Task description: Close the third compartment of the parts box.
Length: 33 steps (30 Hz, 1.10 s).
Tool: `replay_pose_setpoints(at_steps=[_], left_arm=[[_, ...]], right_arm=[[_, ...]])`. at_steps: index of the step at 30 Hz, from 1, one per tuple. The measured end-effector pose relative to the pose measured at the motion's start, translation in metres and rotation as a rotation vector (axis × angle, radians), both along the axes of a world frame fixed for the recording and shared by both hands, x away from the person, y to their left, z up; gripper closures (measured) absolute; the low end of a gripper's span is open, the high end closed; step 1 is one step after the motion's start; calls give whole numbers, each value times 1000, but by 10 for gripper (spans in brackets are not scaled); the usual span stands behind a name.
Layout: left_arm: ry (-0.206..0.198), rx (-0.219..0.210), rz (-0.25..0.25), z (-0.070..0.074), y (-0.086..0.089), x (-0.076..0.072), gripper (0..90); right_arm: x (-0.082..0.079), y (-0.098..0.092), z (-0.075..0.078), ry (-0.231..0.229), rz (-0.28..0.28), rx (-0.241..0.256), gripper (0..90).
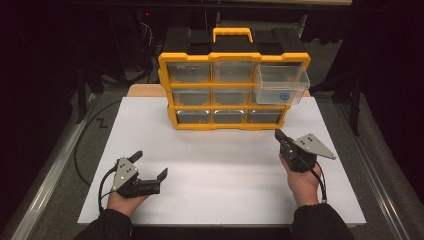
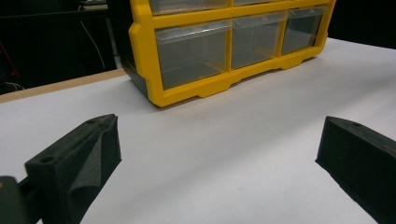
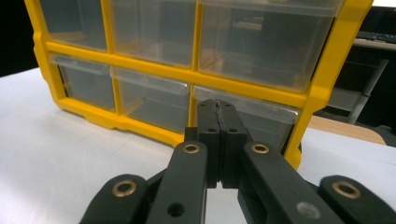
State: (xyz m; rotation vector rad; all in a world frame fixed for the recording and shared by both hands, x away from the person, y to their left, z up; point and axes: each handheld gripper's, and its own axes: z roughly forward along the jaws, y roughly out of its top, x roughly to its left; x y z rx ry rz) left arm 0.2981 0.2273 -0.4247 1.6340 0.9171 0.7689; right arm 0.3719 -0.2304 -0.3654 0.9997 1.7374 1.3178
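A yellow organizer (image 1: 234, 84) with clear drawers in three rows stands at the back of the white mat (image 1: 215, 165). Its top right drawer (image 1: 281, 81) is pulled out, and a small blue round item (image 1: 283, 96) shows through its clear front. My left gripper (image 1: 151, 163) rests open near the mat's front left, nothing between its jaws. In the left gripper view the left gripper (image 2: 217, 140) faces the organizer's (image 2: 219, 51) bottom row from a distance. My right gripper (image 1: 278, 134) is shut and empty, close to the bottom right drawer (image 3: 243, 116), its tips (image 3: 218, 116) pressed together.
A black and yellow carry handle (image 1: 232, 34) tops the organizer. A wooden board edge (image 1: 145, 91) shows behind the mat at the left. Metal rails (image 1: 55, 165) run along both table sides. Dark cables (image 1: 90, 130) lie off the mat at the left.
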Motion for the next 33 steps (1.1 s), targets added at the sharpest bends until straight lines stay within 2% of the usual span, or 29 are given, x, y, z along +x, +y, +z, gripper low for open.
replay_pose_setpoints(at_steps=[9, 24, 33], left_arm=[[1, 0, -3, 0, 0, 0, 3], [-2, -4, -3, 1, 1, 0, 4], [-3, -7, -4, 1, 1, -1, 3]], right_arm=[[3, 4, 9, -22, -1, -6, 900], [7, 9, 36, -68, -3, -9, 900], [11, 9, 50, -95, -25, 3, 900]])
